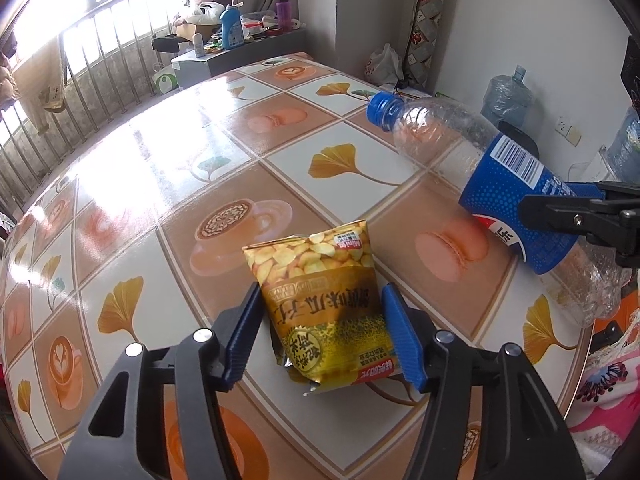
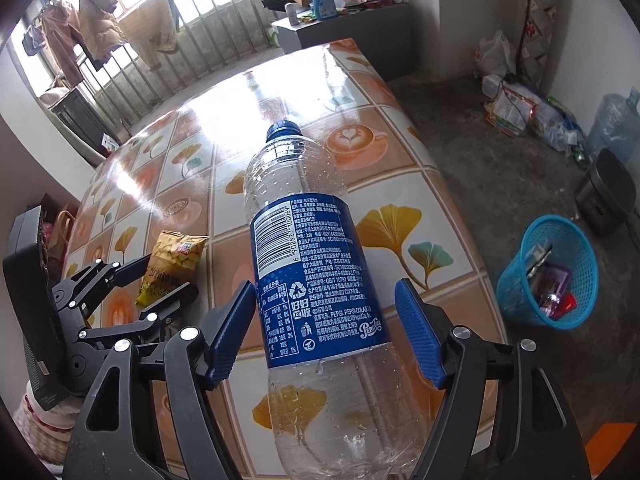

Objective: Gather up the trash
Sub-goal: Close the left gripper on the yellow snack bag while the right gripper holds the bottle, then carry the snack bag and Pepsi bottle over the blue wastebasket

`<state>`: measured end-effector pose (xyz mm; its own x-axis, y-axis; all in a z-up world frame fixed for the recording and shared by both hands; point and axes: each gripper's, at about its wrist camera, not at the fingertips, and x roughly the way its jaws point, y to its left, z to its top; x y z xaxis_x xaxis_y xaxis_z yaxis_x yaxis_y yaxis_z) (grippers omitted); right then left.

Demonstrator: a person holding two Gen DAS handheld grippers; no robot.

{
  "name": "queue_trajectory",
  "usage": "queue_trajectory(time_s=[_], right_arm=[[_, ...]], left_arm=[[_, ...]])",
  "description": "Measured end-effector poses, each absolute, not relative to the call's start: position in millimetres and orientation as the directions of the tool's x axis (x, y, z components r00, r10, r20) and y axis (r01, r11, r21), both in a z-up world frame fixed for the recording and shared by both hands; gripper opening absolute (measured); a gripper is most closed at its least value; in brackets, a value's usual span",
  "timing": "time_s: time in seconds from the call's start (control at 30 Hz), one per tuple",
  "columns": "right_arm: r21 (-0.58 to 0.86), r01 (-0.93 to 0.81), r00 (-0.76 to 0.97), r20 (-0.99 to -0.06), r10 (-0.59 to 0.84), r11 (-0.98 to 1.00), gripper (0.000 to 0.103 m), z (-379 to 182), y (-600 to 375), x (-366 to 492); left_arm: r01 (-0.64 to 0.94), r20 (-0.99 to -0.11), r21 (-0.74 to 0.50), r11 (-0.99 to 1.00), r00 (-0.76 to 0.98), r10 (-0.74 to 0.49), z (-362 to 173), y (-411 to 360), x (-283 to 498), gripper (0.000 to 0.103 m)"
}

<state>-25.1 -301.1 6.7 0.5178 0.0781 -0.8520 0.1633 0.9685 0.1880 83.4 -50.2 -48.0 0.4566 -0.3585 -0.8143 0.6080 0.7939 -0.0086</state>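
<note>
**Packet and bottle framed by parted jaws**

A yellow snack packet (image 1: 320, 304) is lying flat on the patterned surface (image 1: 180, 152), bracketed by the left gripper (image 1: 322, 340); its jaws are standing narrowly apart, and contact with the packet cannot be told. An empty plastic bottle (image 2: 316, 272) is being framed by the right gripper (image 2: 326, 332), whose jaws are set wide, clear of the label. Only the right wrist view is showing a blue basket (image 2: 548, 276) on the floor.

Window glare on table (image 1: 168, 128) (fisheye-warped)
</note>
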Motion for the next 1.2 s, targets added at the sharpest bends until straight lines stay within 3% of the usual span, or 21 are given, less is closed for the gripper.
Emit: queue_trajectory(time_s=[0.5, 1.2], right_arm=[[0.195, 0.159, 0.516, -0.852, 0.087, 0.968, 0.063, 3.2, -301.9, -27.6], [0.279, 0.181, 0.593, -0.796, 0.122, 0.943, 0.057, 21.2, -311.7, -44.5]], left_arm=[[0.599, -0.808, -0.025, 0.800, 0.459, -0.369, -46.5, -46.7, 86.9, 0.045], [0.585, -0.754, -0.043, 0.810, 0.513, -0.411, -6.3, -34.0, 90.4, 0.043]])
